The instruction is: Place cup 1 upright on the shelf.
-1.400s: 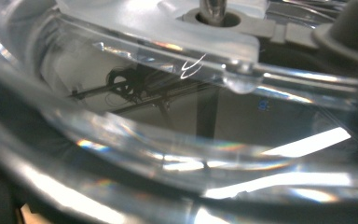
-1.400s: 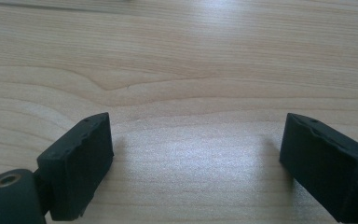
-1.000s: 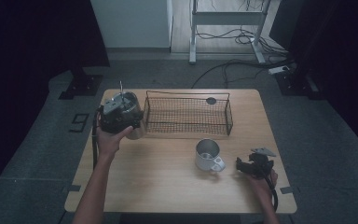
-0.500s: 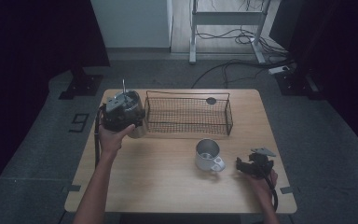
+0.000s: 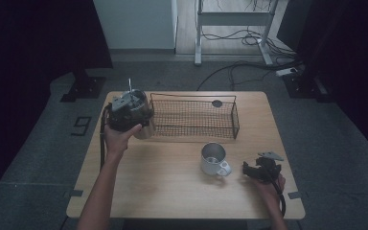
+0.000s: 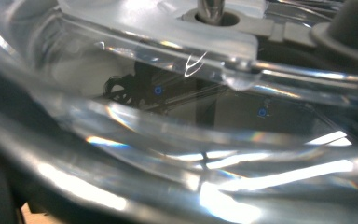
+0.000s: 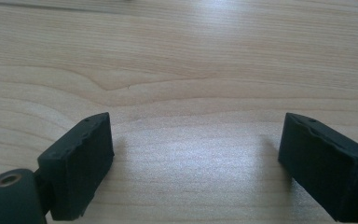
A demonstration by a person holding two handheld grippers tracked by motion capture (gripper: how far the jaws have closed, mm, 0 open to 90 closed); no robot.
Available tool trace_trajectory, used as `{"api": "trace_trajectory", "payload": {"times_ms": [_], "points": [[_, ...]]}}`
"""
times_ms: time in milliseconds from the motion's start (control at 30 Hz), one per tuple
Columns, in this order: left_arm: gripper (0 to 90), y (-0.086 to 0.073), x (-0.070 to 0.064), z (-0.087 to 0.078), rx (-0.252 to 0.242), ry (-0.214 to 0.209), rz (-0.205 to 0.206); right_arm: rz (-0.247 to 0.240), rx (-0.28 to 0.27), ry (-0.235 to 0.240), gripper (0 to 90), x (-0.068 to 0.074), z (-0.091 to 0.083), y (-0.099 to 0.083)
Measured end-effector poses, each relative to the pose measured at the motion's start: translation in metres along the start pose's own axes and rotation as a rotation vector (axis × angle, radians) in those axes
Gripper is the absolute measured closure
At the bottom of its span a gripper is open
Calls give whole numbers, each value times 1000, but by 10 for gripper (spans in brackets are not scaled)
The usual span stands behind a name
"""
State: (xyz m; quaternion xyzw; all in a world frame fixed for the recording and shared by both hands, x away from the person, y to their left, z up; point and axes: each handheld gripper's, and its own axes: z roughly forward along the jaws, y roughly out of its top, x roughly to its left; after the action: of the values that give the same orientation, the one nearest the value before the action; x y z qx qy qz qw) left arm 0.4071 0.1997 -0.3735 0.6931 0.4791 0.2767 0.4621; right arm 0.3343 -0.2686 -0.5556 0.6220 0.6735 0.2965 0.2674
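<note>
While it hangs above the table's (image 5: 172,163) far left corner, just left of the wire basket (image 5: 194,117), the clear glass container (image 5: 141,120) sits clamped in the left gripper (image 5: 124,112); no readable label shows. Near the white mug (image 5: 214,160), the right gripper (image 5: 259,171) rests with jaws spread wide, empty.

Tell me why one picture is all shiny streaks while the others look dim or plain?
Left gripper view: a clear plastic container sits right against the lens, blurred, with white glare streaks. High view: dim, the room dark around the lit table. Right gripper view: evenly lit, wood grain sharp, soft shadows beside the right gripper, jaws apart.
</note>
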Motion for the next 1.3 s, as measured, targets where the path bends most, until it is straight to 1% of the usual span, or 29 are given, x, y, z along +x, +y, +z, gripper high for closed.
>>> {"api": "trace_trajectory", "payload": {"times_ms": [333,433,533,733,867,1000,1167,1233,1267,1300], "points": [[39,6,-3,7,4,-2,4,0,0,0,98,0,0,0],[39,7,-5,11,8,0,10,1,-2,-1,98,0,0,0],[39,8,-6,15,9,-5,3,1,-2,0,98,0,0,0],[40,11,-9,20,14,-2,18,0,-3,0,98,0,0,0],[39,11,-9,25,18,-12,11,0,-3,0,99,0,0,0],[39,13,-11,32,27,-10,23,0,-3,0,98,0,0,0],[40,14,-12,37,31,-13,18,1,-2,0,99,0,0,0],[40,15,-12,39,35,-11,25,0,-2,0,98,0,0,0],[40,17,-13,42,42,-2,38,2,-2,-1,99,0,0,0],[39,17,-13,43,41,0,40,2,-2,-1,98,0,0,0]]}}
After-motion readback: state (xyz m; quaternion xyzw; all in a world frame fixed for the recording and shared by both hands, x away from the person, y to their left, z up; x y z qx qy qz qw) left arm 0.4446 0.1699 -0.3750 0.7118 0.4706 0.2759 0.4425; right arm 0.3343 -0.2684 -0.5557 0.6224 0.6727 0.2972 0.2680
